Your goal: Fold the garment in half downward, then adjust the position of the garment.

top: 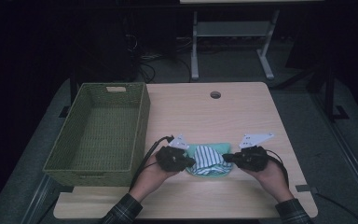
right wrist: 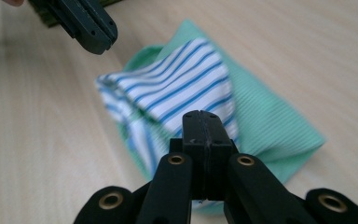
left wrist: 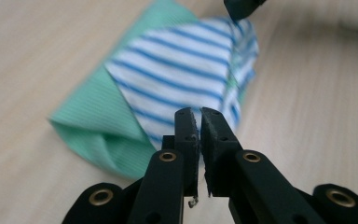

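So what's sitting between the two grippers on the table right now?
The folded striped and green cloth lies between the left gripper and the right gripper, plain in the high view.

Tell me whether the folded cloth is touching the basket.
Apart. The high view shows bare tabletop between the cloth and the basket.

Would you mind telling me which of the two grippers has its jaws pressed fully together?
The right gripper: its jaws meet with no gap. The left gripper shows a thin slit between its jaws.
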Motion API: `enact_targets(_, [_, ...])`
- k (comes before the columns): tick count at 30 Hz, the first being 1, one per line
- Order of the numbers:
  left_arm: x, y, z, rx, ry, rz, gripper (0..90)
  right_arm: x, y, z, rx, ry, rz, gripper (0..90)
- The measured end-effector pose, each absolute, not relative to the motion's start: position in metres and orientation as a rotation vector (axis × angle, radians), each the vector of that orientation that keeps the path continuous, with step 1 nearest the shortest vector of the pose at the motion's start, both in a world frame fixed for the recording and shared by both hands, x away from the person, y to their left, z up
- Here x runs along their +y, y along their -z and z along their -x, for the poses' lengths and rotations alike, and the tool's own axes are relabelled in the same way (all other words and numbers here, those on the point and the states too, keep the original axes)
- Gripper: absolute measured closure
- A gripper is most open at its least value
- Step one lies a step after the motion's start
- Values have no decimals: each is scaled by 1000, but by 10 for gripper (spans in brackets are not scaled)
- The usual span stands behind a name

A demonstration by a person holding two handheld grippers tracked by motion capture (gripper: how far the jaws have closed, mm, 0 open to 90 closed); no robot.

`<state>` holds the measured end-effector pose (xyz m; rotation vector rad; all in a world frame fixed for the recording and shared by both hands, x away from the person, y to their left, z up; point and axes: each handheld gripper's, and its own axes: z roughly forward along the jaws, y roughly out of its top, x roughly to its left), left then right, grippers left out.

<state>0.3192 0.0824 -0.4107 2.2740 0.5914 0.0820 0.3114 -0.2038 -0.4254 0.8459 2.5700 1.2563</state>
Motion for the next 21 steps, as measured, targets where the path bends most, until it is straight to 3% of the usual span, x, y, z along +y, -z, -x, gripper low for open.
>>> enact_targets(8, [74,409,-353,682,-172,-2253,871,-200,430,-345,2517,-1242,-917,898])
enact_targets(21, [68,445,-383,780,-145,-2331,871,-188,459,-369,2574,-1131,-980,899])
